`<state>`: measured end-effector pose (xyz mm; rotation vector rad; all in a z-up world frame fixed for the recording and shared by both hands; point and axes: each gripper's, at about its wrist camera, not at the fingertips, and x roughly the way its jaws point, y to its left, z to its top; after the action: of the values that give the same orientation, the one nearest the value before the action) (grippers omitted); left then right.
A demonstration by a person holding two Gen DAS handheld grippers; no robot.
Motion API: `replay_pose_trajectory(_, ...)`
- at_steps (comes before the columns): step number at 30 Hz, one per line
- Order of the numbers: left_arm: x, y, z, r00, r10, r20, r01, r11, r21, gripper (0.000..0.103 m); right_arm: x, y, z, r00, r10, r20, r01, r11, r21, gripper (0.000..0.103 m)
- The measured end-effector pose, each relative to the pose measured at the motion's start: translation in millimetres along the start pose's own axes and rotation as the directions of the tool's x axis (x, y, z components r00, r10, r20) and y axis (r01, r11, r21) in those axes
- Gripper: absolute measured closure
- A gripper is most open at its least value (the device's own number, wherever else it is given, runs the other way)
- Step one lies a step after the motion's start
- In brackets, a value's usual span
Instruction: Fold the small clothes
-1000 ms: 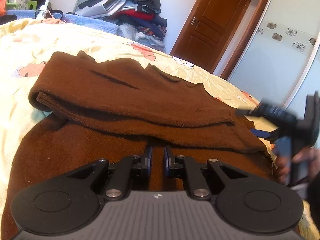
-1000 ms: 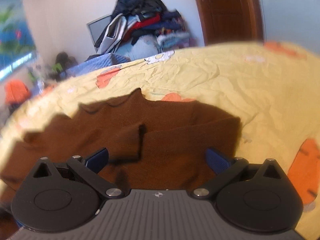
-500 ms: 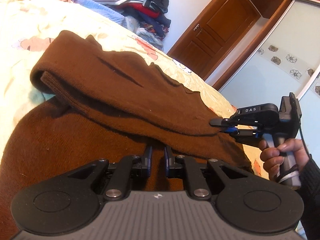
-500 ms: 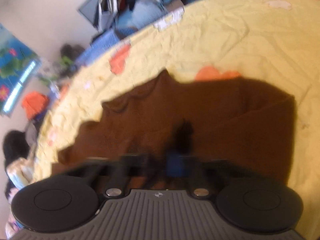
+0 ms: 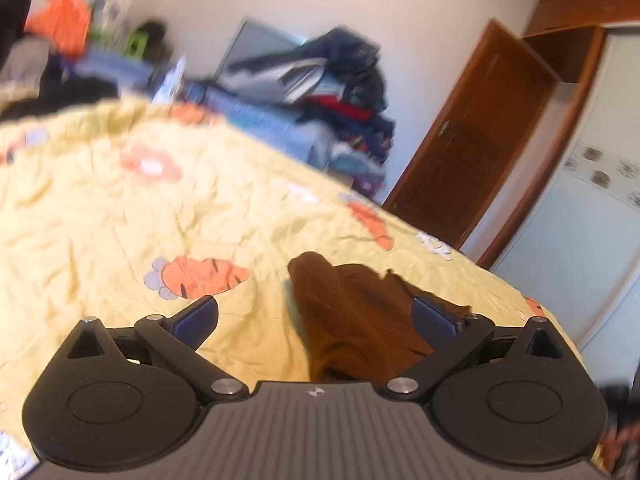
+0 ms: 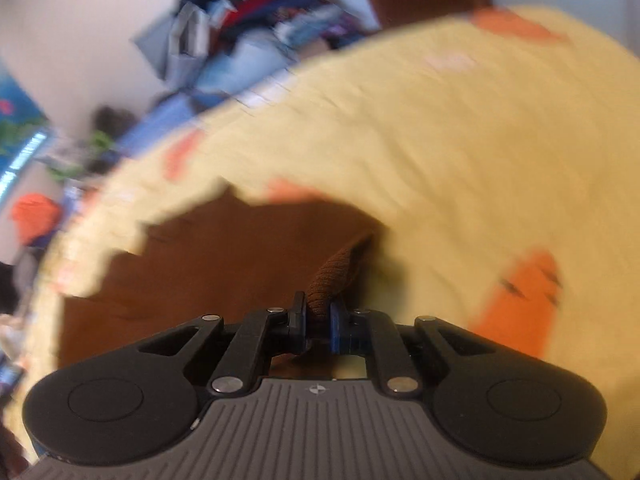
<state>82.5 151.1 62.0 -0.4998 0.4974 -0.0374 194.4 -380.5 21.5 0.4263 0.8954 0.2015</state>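
Landmark: the pale yellow bedsheet with orange carrot prints; every place below is given from it.
Task's thing: a dark brown knitted garment lies on the sheet, partly folded; in the right wrist view it spreads mostly to the left of the fingers.
Right gripper: its fingers are pressed together and pinch a raised fold of the brown knit; the fold rises from the cloth's right edge up to the jaws.
Left gripper: its jaws have just been opening and now stand wide apart; a narrow end of the brown cloth shows between them, nearer the right finger, and the pads do not press on it.
Long axis: in the left view the cloth runs away from the fingers, a little to the right.
Nearer hand: the right one, since it already holds the edge.
Next move, as a judgement: the right hand probably carries its edge leftward over the cloth.
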Motion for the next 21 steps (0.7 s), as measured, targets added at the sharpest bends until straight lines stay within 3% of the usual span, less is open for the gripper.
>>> replay_pose_trajectory(3, 29.3, 3.6, 10.7, 0.997, -0.003, -0.082, -0.001, 0.999, -0.054, 0.000, -1.0, -1.4, -10.0, 0.999, 0.046, 0.029, -0.046, 0.999, 0.020, 0.085)
replay_pose_trajectory(7, 71.0, -8.1, 10.7, 0.983, 0.002, -0.185, -0.009, 0.999, -0.035, 0.001, -8.2, 7.4, -3.9, 0.995, 0.086, 0.052, -0.085, 0.996, -0.013, 0.085)
replay_pose_trajectory(8, 83.7, -9.8, 8.0, 0.976, 0.018, -0.217, -0.026, 0.999, -0.037, 0.007, -6.9, 7.5, -1.9, 0.996, 0.081, 0.050, -0.080, 0.997, -0.016, 0.085)
replay_pose_trajectory(9, 93.4, -11.8, 5.5, 0.970, 0.037, -0.241, -0.045, 0.999, -0.027, 0.052, -5.6, 6.7, -0.9, 0.996, 0.071, 0.048, -0.070, 0.997, -0.017, 0.085)
replay_pose_trajectory(10, 101.8, -15.4, 1.7, 0.959, 0.069, -0.274, -0.069, 0.998, 0.009, 0.085, -4.5, 6.3, -0.8, 0.997, 0.060, 0.045, -0.059, 0.998, -0.015, 0.085)
replay_pose_trajectory(11, 106.6, -20.8, 0.0, 0.949, 0.114, -0.294, -0.103, 0.993, 0.055, 0.097, -3.9, 5.4, -0.1, 0.997, 0.055, 0.046, -0.054, 0.998, -0.010, 0.085)
replay_pose_trajectory(14, 92.7, -36.0, 3.9, 0.964, 0.188, -0.186, -0.156, 0.973, 0.171, 0.097, -21.1, 10.3, 0.2, 0.987, 0.108, 0.116, -0.106, 0.994, -0.022, 0.085)
replay_pose_trajectory(15, 92.0, -38.5, 3.3, 0.962, 0.221, -0.158, -0.183, 0.957, 0.225, 0.097, -26.6, 11.4, -0.2, 0.982, 0.127, 0.142, -0.124, 0.992, -0.031, 0.086)
replay_pose_trajectory(16, 97.3, -36.8, 1.9, 0.954, 0.247, -0.167, -0.198, 0.944, 0.264, 0.097, -24.8, 11.3, -1.5, 0.983, 0.119, 0.140, -0.113, 0.992, -0.047, 0.086)
replay_pose_trajectory(18, 109.5, -27.7, -7.4, 0.934, 0.294, -0.202, -0.228, 0.927, 0.298, 0.097, 0.7, 8.3, -6.8, 0.998, 0.038, 0.046, -0.035, 0.997, -0.071, 0.086)
replay_pose_trajectory(20, 103.5, -33.2, -13.1, 0.937, 0.305, -0.168, -0.230, 0.904, 0.361, 0.094, 10.0, 9.6, -14.3, 0.998, 0.037, 0.049, -0.032, 0.995, -0.096, 0.086)
replay_pose_trajectory(21, 97.8, -37.2, -12.6, 0.940, 0.299, -0.165, -0.221, 0.901, 0.374, 0.092, 8.9, 11.8, -13.7, 0.998, 0.039, 0.044, -0.035, 0.996, -0.086, 0.079)
